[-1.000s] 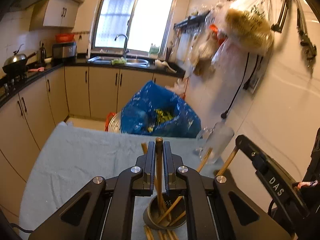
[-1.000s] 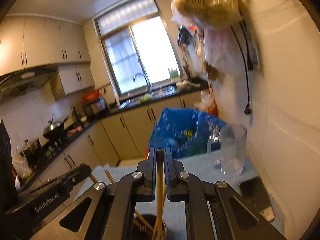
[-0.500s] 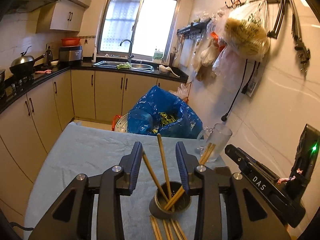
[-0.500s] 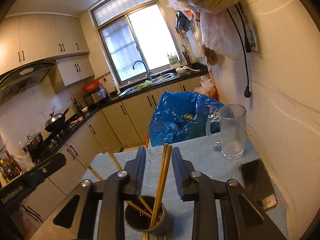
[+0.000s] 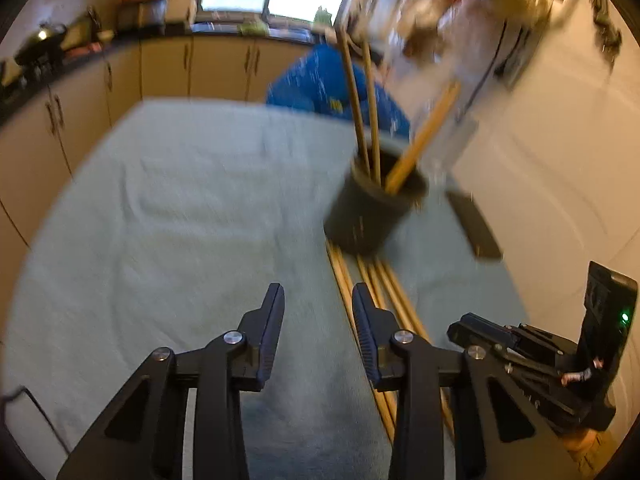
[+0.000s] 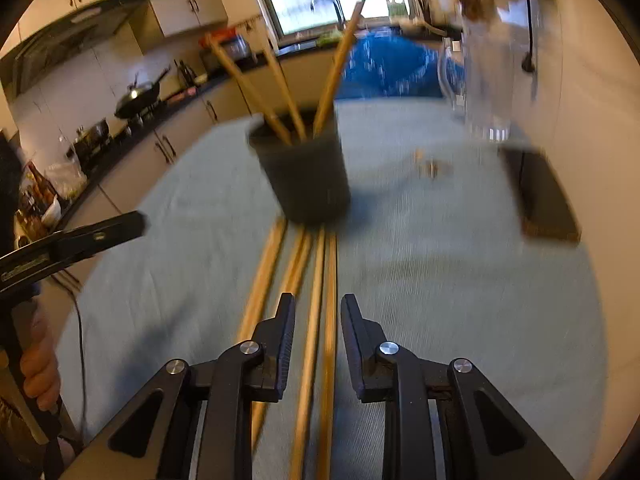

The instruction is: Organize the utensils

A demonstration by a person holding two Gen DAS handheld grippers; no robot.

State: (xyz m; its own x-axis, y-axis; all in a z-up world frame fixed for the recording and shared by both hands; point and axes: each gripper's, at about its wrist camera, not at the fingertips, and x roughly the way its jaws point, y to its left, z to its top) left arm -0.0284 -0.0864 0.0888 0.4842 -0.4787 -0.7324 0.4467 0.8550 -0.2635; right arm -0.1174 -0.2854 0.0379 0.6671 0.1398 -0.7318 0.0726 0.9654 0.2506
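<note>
A dark round cup (image 5: 370, 210) stands on the pale blue cloth (image 5: 180, 208) with several wooden chopsticks (image 5: 360, 104) upright in it. It also shows in the right wrist view (image 6: 306, 172), with its chopsticks (image 6: 332, 80). Several more chopsticks (image 5: 372, 292) lie flat on the cloth in front of the cup, also in the right wrist view (image 6: 316, 280). My left gripper (image 5: 318, 300) is open and empty, low over the cloth left of the lying chopsticks. My right gripper (image 6: 318, 306) is open, its jaws either side of the lying chopsticks.
A glass mug (image 6: 484, 88) stands at the back right by the wall. A dark phone (image 6: 540, 196) lies on the cloth right of the cup. A blue bag (image 6: 388, 68) sits behind the table. Kitchen cabinets (image 5: 92, 80) run along the left.
Both grippers let go of their chopsticks, which now stand in the cup. Both have drawn back and dropped low over the cloth, toward the lying chopsticks.
</note>
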